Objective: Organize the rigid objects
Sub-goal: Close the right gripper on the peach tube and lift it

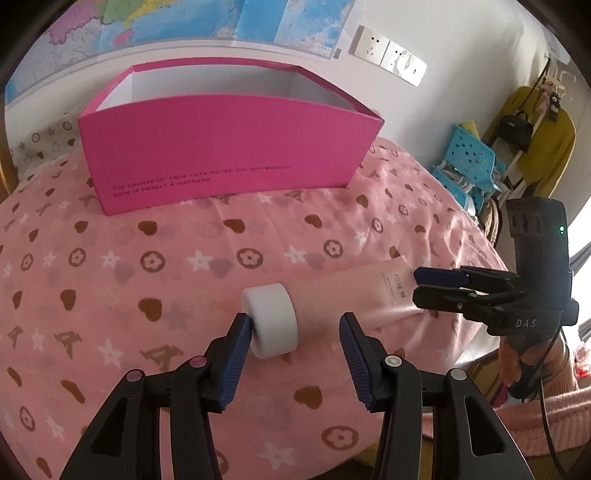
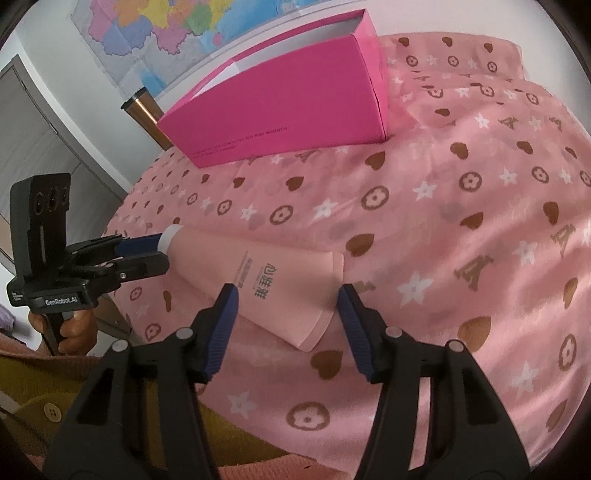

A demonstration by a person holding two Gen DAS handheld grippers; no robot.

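Far to the left, on a pink blanket printed with brown hearts, white stars and flowers, the left gripper pointed down at the round white plastic cap of a pale pink squeeze tube. Its jaws stood released around the cap, the left pad touching the cap's side and the right pad well apart from it. Behind, an open-topped magenta cardboard box stood upright on the blanket, near a wall map. The tube lay flat, running rightward from the cap. At its flat crimped end the right gripper hung with jaws unclenched, straddling that end without pressing it. Farther right stood a blue perforated plastic stool.
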